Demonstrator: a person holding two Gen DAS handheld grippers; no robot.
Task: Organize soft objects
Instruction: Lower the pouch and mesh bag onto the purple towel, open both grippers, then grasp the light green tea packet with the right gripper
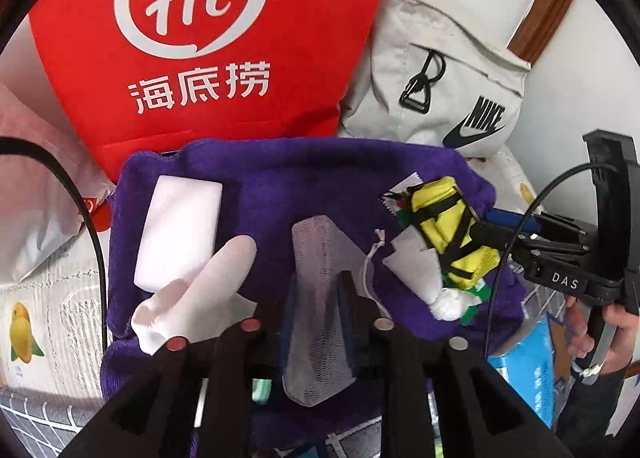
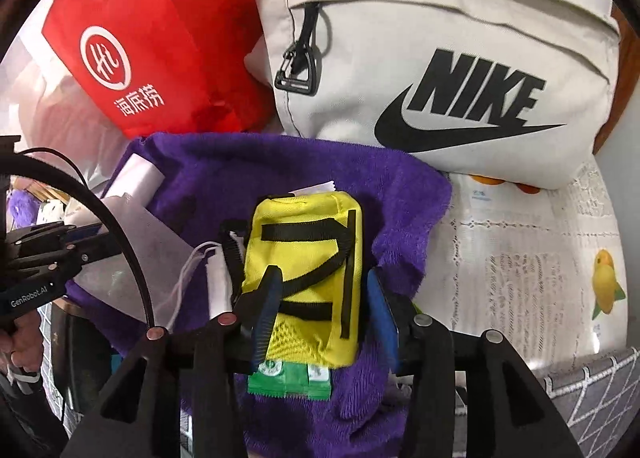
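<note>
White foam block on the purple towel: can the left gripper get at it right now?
Probably not directly: the left gripper straddles a grey mesh pouch, and a white sock lies against the white foam block.

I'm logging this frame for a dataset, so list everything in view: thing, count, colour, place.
towel: one, purple, spread under the small items.
yellow pouch: one, black straps, on the towel between the right fingers.
mesh bag: one, grey-white, between the left fingers.
foam block: one, white, towel's left.
socks: white, beside the block.
green packets: under the pouch.
red bag: one, behind.
Nike bag: one, beige, behind.
left gripper: black.
right gripper: black, blue pads.
</note>
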